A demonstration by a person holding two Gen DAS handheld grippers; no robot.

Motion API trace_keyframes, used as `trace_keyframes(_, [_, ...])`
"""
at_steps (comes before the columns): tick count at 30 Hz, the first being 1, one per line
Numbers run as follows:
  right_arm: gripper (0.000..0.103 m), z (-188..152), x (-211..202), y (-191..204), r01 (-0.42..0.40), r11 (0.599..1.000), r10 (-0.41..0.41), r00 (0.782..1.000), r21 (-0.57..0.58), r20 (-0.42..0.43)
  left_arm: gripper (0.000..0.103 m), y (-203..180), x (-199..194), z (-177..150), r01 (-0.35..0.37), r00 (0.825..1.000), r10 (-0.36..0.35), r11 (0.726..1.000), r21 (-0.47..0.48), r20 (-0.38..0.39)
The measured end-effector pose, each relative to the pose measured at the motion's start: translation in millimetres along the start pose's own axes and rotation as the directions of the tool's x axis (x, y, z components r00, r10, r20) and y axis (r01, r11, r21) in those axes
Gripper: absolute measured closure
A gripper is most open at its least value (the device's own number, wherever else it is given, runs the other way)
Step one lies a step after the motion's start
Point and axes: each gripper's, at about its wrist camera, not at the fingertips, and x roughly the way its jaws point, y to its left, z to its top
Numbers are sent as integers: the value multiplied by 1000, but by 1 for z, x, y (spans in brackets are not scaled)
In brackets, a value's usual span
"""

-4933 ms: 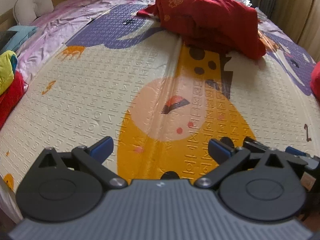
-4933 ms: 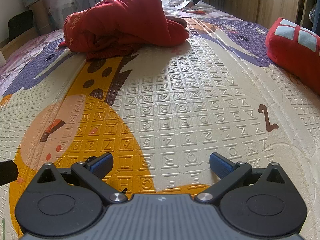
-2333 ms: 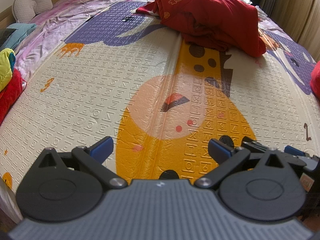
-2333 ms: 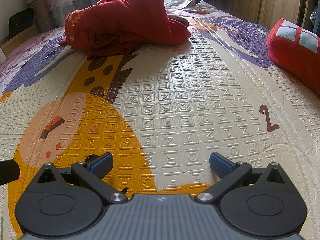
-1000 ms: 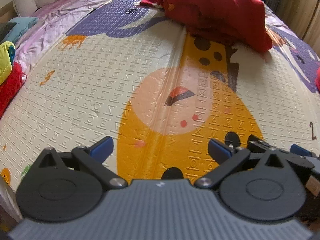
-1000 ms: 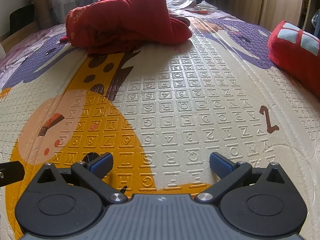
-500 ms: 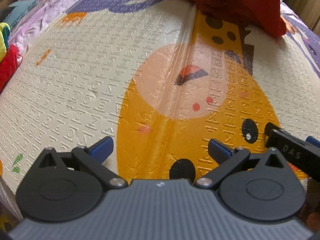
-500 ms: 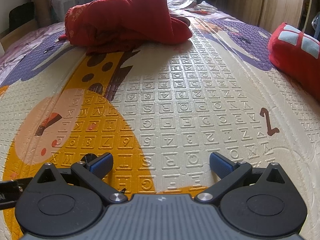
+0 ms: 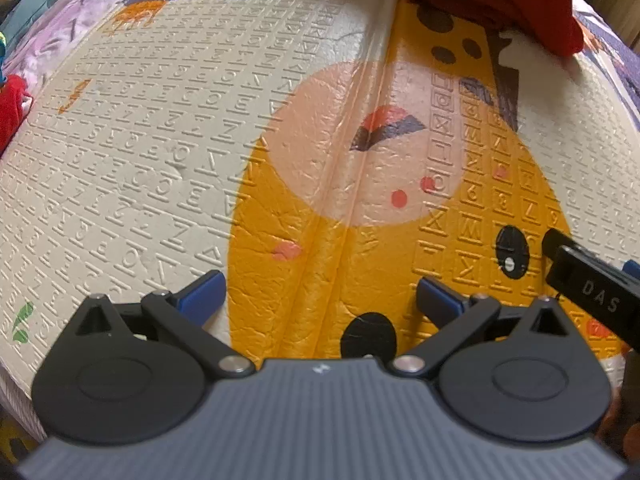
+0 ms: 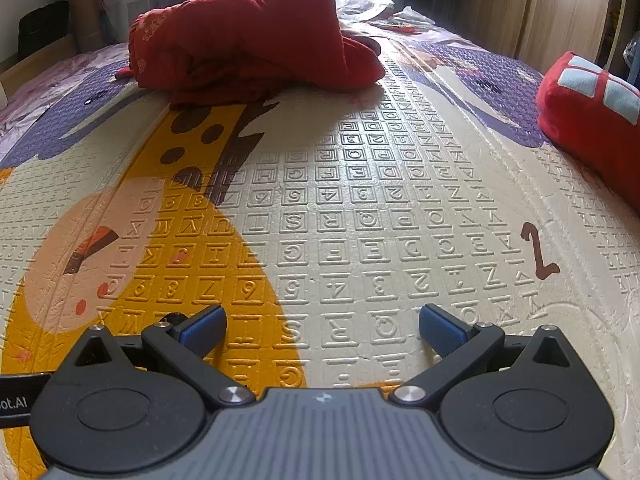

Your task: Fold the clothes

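Both tools, left tool (image 9: 318,294) and right tool (image 10: 322,326), spread and empty, are closing in across the play mat (image 10: 360,208) toward the crumpled red garment (image 10: 256,36) near the bed's far end; folding not yet begun.

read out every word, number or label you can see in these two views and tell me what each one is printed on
"DAS": white letters on the black body of the other hand-held gripper, at the right edge of the left wrist view.
"ot.AI": cut-off white lettering on a black part at the left edge of the right wrist view.
Embossed letters and digits cover the play mat; they appear reversed or upside down, so none quoted.
Pale motifs on the red garment: too blurred to read.
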Motion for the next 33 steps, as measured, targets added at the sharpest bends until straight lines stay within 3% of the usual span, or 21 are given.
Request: trace_keyframes(33, [0, -6, 2, 1, 0, 1000, 2, 999, -31, 36, 0, -5, -3, -11, -28, 997, 27, 1000, 13, 79])
